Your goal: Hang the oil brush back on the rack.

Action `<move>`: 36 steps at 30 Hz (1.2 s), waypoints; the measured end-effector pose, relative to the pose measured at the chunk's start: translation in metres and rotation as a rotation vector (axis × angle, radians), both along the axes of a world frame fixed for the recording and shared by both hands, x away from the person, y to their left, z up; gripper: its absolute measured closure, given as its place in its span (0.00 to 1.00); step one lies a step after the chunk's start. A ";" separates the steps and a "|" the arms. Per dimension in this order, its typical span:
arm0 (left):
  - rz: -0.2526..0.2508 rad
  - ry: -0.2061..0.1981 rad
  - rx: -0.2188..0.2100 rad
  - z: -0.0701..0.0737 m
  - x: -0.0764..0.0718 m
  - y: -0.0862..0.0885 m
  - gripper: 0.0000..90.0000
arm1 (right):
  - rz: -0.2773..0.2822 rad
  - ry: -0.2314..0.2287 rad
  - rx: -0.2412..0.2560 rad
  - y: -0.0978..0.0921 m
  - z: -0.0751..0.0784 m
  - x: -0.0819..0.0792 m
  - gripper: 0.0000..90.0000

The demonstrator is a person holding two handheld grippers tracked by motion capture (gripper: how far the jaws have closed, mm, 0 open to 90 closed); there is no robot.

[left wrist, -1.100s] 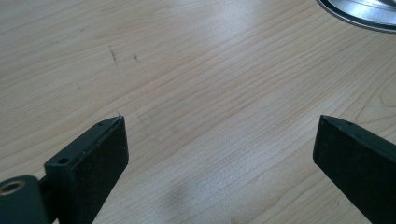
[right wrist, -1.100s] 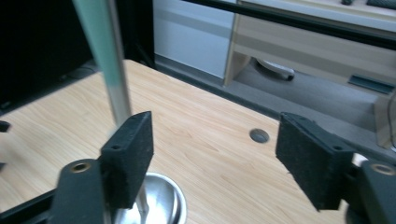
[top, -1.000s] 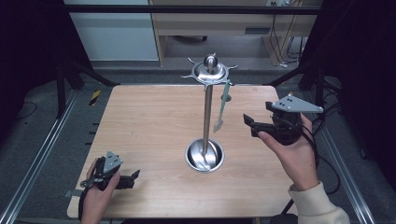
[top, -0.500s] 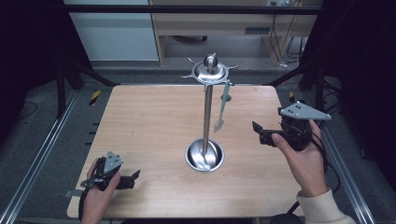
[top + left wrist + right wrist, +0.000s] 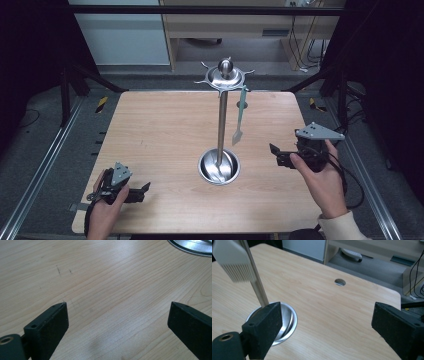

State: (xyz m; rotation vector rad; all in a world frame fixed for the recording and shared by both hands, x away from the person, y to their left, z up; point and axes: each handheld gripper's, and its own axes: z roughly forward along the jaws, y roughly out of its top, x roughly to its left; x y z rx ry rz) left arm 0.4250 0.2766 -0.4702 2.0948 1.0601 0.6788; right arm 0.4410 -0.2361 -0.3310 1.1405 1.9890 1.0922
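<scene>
Wide wooden tabletop [image 5: 160,130] under everything, with a small round hole [image 5: 340,282] near the far side.

In the middle, a tall shiny stand [image 5: 221,125], with a round top ringed by small hooks and a round dish-like base [image 5: 219,167] at the bottom. Something shiny in the base, too hard to make out.

On the stand's right side, a pale spatula [image 5: 239,120]. Hangs from a hook by its handle, blade down, well above the wood. Looks blurry and close in the right gripper view, just beside the pole.

To the right of the base, the right gripper [image 5: 276,155], held in a hand just above the tabletop. Points toward the stand, near it but not touching. Fingers [image 5: 263,325] spread wide, nothing between them.

At the near left corner, the left gripper [image 5: 145,192], low over bare wood and well apart from the stand. Fingers [image 5: 50,325] spread wide too, holding nothing.

Looks like the step of going for the spatula with the right gripper. Next move, most likely: lift the right gripper up to the handle, get one finger on each side, squeeze gently, then raise it off the hook without bumping the pole. Easy to set the spatula swinging, so best to go slow.
</scene>
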 end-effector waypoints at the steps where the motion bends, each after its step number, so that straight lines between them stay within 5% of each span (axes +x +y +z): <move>1: -0.001 0.000 0.000 0.000 0.000 0.000 0.03 | -0.002 0.007 -0.006 0.000 -0.003 0.000 0.12; 14: -0.003 0.001 0.003 0.000 0.000 -0.001 0.03 | -0.011 0.082 -0.010 0.006 -0.046 0.010 0.13; 36: -0.007 0.003 0.005 0.000 0.000 -0.001 0.03 | -0.001 0.188 -0.014 0.015 -0.094 0.032 0.13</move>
